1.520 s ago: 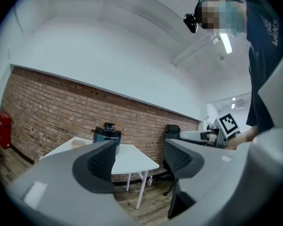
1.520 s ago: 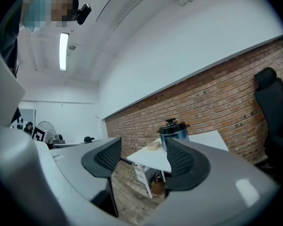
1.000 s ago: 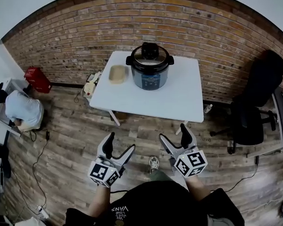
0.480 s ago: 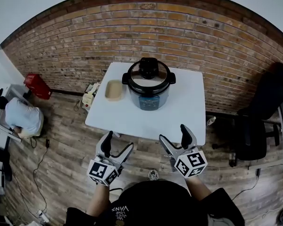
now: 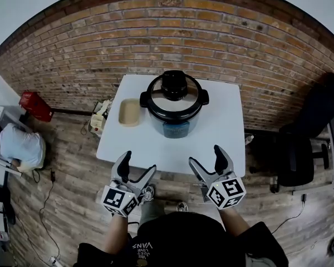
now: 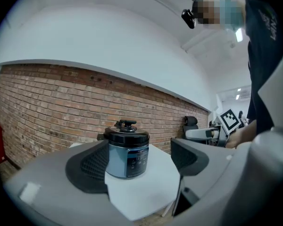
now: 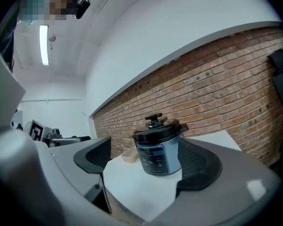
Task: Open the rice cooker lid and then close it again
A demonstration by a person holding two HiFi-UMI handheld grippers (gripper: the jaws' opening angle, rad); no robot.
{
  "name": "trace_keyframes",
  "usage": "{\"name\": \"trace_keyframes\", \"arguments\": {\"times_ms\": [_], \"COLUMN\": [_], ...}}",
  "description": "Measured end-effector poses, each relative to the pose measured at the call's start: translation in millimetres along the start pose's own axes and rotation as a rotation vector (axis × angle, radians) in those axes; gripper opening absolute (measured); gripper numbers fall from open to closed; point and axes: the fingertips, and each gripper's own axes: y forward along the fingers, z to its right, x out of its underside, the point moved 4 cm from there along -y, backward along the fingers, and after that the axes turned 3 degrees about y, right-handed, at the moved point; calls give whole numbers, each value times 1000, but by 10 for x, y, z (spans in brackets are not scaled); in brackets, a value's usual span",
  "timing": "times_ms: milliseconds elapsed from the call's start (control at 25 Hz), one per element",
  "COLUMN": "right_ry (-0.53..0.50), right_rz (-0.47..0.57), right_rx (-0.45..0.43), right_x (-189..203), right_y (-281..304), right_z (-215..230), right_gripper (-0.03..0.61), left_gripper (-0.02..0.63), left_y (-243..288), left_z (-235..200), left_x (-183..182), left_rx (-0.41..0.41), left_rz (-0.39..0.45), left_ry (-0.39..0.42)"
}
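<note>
Because the brick wall (image 5: 211,32) runs right behind it, the white surface (image 5: 220,127) can only be worked from the open floor side, and that is where the person stands, facing it squarely. A black office chair (image 5: 309,121) sits well off to the right, clear of any reach. The rice cooker (image 5: 175,128) stands upright toward the back of the surface, its control panel turned to the person, so I judge the lid can be reached over the front. The lid (image 5: 190,98) is seated flat and shut on the pot, so the opening step is not yet begun. The left tongs (image 5: 138,164) and the right tongs (image 5: 206,156) hang level with each other over the floor at the near edge of the surface, well short of the cooker. Both have their jaws spread wide with nothing in them, each framing the cooker between its jaws. A beige tray (image 5: 129,112) lies just beside the cooker on its left, low enough not to hinder a lift. The black knob (image 5: 174,85) stands proud at the lid's centre, and it looks the natural place to take hold.
</note>
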Motion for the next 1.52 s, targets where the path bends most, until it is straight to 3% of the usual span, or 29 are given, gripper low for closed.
{"name": "trace_keyframes", "arguments": {"times_ms": [600,920,1160,1520], "right_ry": [44,76,81,101], "right_rz": [84,140,141,91], "right_rx": [286,419,417,339], "right_x": [-36,19,24,7], "right_y": [767,852,818,859], "right_z": [-295,-431,-366,36], "right_gripper": [436,436,436,436], "left_gripper": [389,389,388,388], "left_y": [938,1435,1871,2502], "left_z": [-1063,-1286,-1209,-1018], "left_x": [-154,-316,-475,-515], "left_rx": [363,557,610,637], "left_rz": [-37,-19,2,-65], "left_ry": [2,92,155,260]}}
